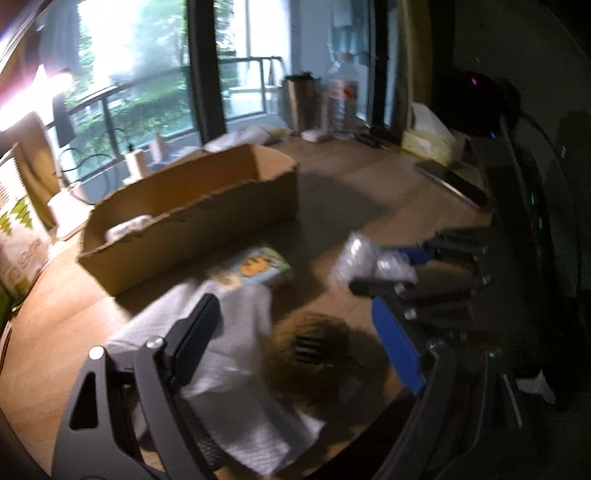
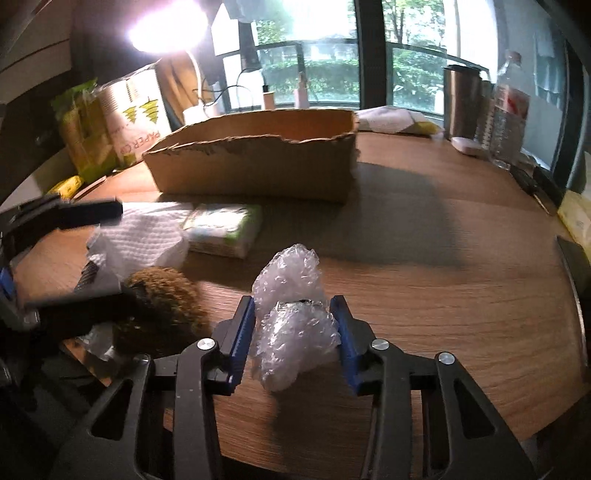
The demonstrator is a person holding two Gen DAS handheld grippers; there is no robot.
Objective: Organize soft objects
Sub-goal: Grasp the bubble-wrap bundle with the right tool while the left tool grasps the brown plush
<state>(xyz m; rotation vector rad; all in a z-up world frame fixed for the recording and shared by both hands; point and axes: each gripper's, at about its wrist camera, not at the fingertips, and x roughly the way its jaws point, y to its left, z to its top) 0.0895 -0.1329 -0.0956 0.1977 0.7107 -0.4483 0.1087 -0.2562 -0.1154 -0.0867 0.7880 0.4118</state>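
Between jaws, seemingly crinkly bubble wrap [image 2: 291, 325]

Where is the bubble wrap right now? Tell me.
In the right wrist view the bubble wrap sits low in the centre, clamped by the right gripper, just right of the brown fuzzy ball and nearer than the cardboard box.

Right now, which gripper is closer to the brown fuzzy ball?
Left. The left gripper is open around the brown fuzzy ball; the right gripper sits beside it, clamping bubble wrap.

A glaring lamp [image 2: 168, 27] and bright windows backlight the dim, motion-blurred, fisheye-bent scene; the cardboard box [image 2: 255, 162] shadows the tabletop [image 2: 443, 295].
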